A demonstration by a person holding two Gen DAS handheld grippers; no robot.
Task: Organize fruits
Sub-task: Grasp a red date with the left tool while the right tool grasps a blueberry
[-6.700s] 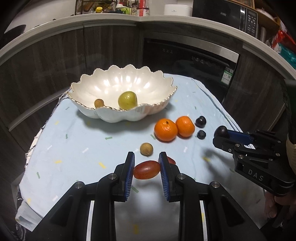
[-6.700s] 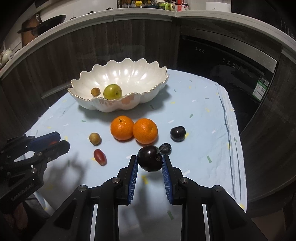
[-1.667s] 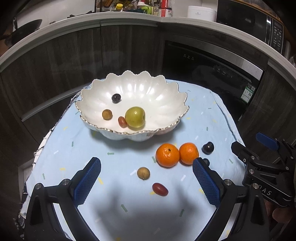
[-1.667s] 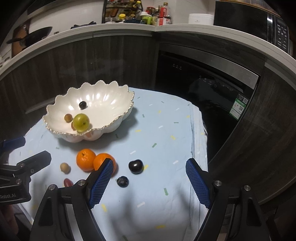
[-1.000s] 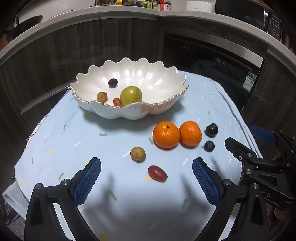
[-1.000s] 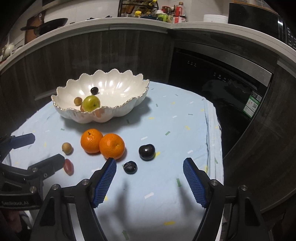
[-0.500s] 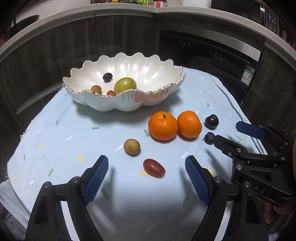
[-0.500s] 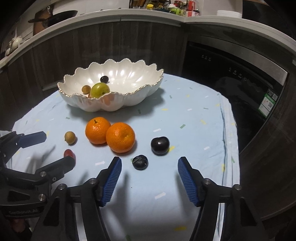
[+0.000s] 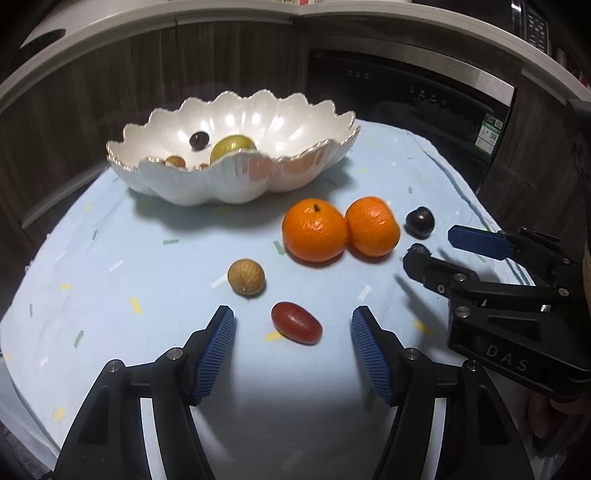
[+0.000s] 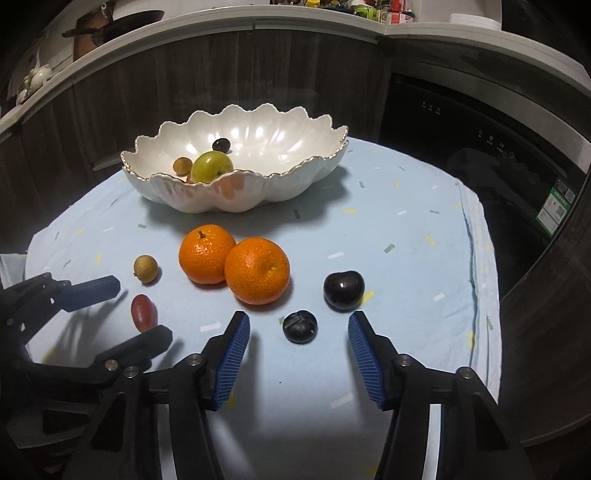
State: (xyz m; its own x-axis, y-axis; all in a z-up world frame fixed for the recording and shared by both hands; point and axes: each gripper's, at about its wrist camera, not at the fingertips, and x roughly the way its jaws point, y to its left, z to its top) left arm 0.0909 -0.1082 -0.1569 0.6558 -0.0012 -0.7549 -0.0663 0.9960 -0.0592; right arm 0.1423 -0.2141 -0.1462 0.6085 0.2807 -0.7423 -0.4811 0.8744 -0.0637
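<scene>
Open blue-clothed surface (image 10: 406, 229) lies right of the scalloped white ceramic bowl (image 10: 295, 184). Two touching round oranges (image 10: 236, 264) block the middle; bare cloth lies behind the oval red fruit (image 9: 296, 327).

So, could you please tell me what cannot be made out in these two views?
- Small red fruit in the bowl: left wrist view shows a sliver; the near rim hides the rest.
- Small dark fruit: left wrist view, mostly behind the right claw.
- Fruit kinds: too small to name.
- Jars on the counter: right wrist view, cut by the top edge.
</scene>
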